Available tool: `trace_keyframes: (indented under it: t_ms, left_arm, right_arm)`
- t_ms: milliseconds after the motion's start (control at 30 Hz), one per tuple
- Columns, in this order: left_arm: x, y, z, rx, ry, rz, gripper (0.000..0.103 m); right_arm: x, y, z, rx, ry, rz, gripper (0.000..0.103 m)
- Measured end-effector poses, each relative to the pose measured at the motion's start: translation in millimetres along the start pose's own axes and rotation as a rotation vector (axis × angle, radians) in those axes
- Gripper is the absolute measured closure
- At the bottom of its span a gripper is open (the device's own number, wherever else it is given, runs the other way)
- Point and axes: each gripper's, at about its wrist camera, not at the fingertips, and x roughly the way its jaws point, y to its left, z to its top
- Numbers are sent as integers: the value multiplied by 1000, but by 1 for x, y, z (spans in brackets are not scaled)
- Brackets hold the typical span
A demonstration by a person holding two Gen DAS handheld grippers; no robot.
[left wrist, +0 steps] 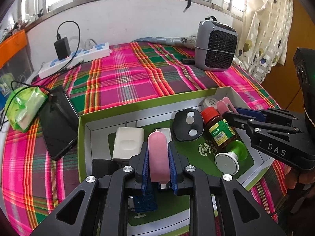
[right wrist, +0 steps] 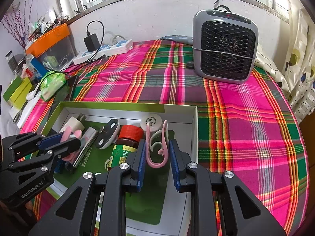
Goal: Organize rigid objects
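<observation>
A green-rimmed white box [left wrist: 137,106] [right wrist: 118,105] lies on the plaid cloth. Inside are a white charger [left wrist: 128,143], a black oval piece [left wrist: 189,124], a red-capped brown bottle [left wrist: 218,129] [right wrist: 126,143] and a green item with a white knob [left wrist: 226,162]. My left gripper [left wrist: 158,144] [right wrist: 65,139] is shut on a pink oblong piece [left wrist: 158,157], held over the box's middle. My right gripper [right wrist: 157,142] [left wrist: 229,115] is shut on a pink hook [right wrist: 155,164] with a white hook beside it, at the box's right end.
A grey fan heater [left wrist: 216,49] [right wrist: 226,47] stands at the back right. A black phone [left wrist: 57,123] and a green tissue pack [left wrist: 23,106] lie left of the box. A power strip [left wrist: 74,59] with a black adapter sits by the wall.
</observation>
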Motion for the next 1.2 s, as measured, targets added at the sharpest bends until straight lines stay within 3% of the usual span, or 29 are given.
trace_keyframes:
  t_ms: [400, 567, 1200]
  left_arm:
    - [-3, -3, -2, 7, -6, 3, 76]
    - [-10, -5, -4, 4, -17, 5, 75]
    - [-50, -17, -24, -32, -58, 47, 74]
  right_arm:
    - [-1, 1, -1, 6, -4, -5, 78]
    - [-6, 1, -2, 13, -19, -9, 70]
    - [-42, 18, -20, 22, -77, -7, 69]
